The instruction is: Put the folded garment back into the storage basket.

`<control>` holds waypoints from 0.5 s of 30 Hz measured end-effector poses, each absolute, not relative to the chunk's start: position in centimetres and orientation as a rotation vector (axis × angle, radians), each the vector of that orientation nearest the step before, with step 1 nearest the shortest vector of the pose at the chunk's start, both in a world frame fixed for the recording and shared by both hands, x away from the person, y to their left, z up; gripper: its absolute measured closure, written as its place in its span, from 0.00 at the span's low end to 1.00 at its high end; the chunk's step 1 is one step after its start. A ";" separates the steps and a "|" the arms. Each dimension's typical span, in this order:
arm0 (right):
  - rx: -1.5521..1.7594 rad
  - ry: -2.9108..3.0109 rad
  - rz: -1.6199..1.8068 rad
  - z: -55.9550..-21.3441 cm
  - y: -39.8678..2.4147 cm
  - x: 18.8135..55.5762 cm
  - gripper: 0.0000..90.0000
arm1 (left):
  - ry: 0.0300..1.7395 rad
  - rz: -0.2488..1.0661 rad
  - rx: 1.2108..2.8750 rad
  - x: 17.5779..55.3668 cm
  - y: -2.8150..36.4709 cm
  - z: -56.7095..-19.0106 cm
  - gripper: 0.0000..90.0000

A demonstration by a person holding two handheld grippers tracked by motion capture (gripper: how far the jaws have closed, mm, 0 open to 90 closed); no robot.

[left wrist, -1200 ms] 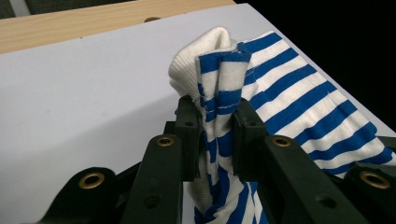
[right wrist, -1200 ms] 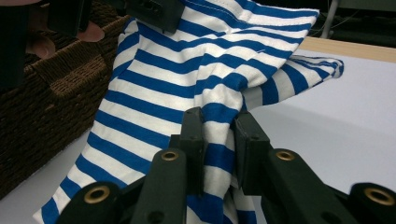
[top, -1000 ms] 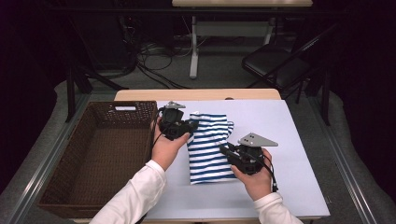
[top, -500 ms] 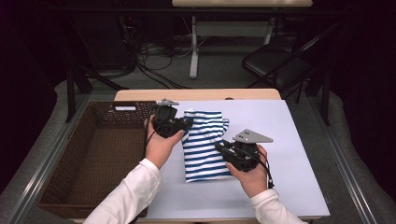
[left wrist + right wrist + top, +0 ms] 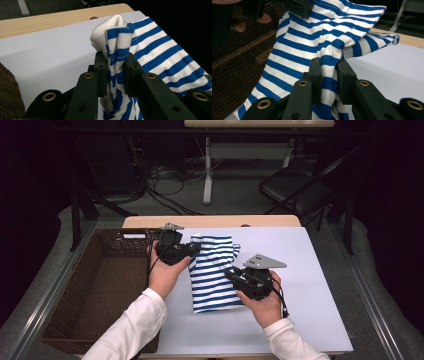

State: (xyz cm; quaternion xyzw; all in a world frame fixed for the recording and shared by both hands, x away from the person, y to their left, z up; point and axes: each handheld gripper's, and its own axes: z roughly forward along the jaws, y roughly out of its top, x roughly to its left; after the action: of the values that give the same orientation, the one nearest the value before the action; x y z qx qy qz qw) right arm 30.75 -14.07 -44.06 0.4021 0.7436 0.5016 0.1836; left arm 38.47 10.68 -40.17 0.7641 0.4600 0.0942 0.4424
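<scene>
Left gripper (image 5: 192, 250): I have it clamped on the striped shirt (image 5: 212, 272).
Right gripper (image 5: 231, 274): clamped on its other edge.
Shirt: folded, beside the basket (image 5: 75, 292).
Remaining: basket placement, I judge.

Both forearms wear long white sleeves (image 5: 137, 320) with ribbed cuffs, and each hand carries a black, blocky tool. The left gripper (image 5: 194, 249) has a small grey plate on top, while the right gripper (image 5: 231, 273) bears a larger grey three-cornered plate (image 5: 265, 261) — and a thin black cable (image 5: 280, 298) loops from it past the wrist. Seen up close, the jaws are matte black bars with angular, stepped arms — brass-coloured eyelets ring their bolt holes, with small dark screw holes near the tips.
</scene>
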 end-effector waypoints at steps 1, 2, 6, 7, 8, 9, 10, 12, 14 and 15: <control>1.139 2.099 1.415 -44.0 -14.0 30.8 0.85 | 1.139 0.237 1.897 38.5 10.8 -40.1 0.84; 1.132 2.101 1.419 -43.9 -13.8 30.9 0.85 | 1.142 0.238 1.894 38.5 10.9 -40.1 0.84; 1.128 2.105 1.421 -43.7 -13.5 31.0 0.85 | 1.144 0.244 1.891 38.4 11.4 -39.8 0.84; 1.128 2.108 1.420 -43.6 -13.3 31.0 0.85 | 1.145 0.246 1.889 38.4 11.5 -39.8 0.84; 1.128 2.107 1.421 -43.6 -13.2 31.0 0.85 | 1.148 0.246 1.887 38.4 11.6 -39.7 0.84; 1.124 2.106 1.424 -43.6 -13.1 31.0 0.85 | 1.150 0.249 1.884 38.4 11.7 -39.7 0.84; 1.129 2.107 1.428 -43.5 -13.0 31.0 0.85 | 1.149 0.250 1.884 38.4 11.9 -39.7 0.84; 1.128 2.108 1.436 -43.5 -12.6 31.1 0.85 | 1.153 0.254 1.882 38.4 12.1 -39.6 0.84; 1.125 2.110 1.436 -43.5 -12.5 31.1 0.85 | 1.159 0.256 1.878 38.4 12.4 -39.6 0.84; 1.123 2.110 1.439 -43.5 -12.3 31.1 0.85 | 1.162 0.257 1.876 38.4 12.5 -39.6 0.84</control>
State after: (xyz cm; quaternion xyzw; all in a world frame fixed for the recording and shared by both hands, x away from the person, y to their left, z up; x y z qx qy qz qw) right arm 31.14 -12.31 -43.46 0.3965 0.7445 0.5077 0.1751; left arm 38.37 12.55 -39.57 0.7568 0.4687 0.1035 0.4438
